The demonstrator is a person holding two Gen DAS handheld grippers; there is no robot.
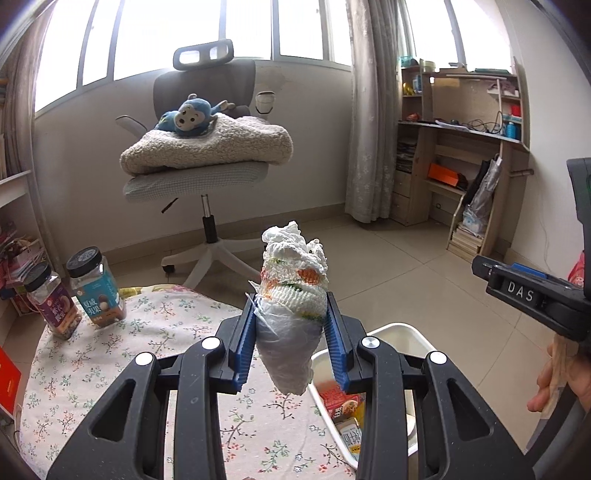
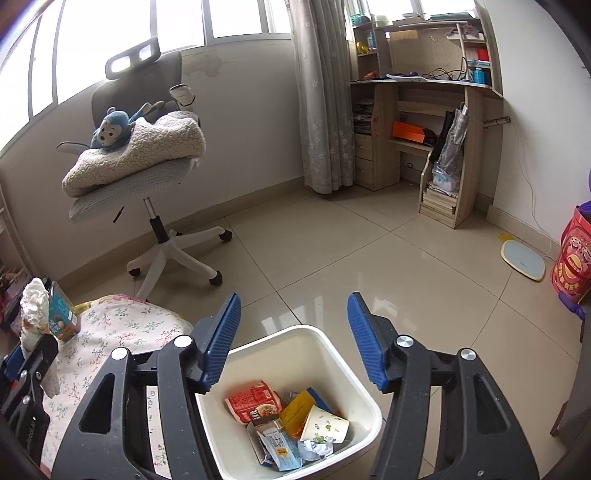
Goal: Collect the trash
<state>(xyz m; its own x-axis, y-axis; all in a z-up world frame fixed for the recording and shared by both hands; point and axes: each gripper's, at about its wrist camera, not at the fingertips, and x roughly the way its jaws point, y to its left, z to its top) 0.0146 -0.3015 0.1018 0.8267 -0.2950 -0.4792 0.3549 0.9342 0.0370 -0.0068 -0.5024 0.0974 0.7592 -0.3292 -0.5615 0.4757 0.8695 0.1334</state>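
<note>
Over the right edge of the floral-cloth table (image 1: pixel 147 332), our left gripper (image 1: pixel 291 321) clamps a crumpled white paper wad (image 1: pixel 291 295). Right of it, the white plastic bin (image 2: pixel 354 373) already holds wrappers and a paper cup (image 2: pixel 325 424). Our right gripper (image 2: pixel 293 343) hangs above it, jaws spread and empty; the wad looks like the last drop.

- A lived-in room in a home, a bedroom or study, with pale glossy floor tiles (image 2: pixel 369 258) underfoot.
- There's a grey mesh swivel office chair (image 1: pixel 207 184) stacked with a cream fleece blanket (image 1: pixel 210 147) and a blue plush monkey (image 1: pixel 188 116).
- Along the back, tall barred windows (image 1: pixel 184 33) and a beige patterned curtain (image 2: pixel 321 110).
- A cluttered light wooden desk with shelves (image 2: pixel 424 103).
- Up close, a table under a floral cloth (image 1: pixel 147 350) with two black-lidded snack jars (image 1: pixel 92 288).
</note>
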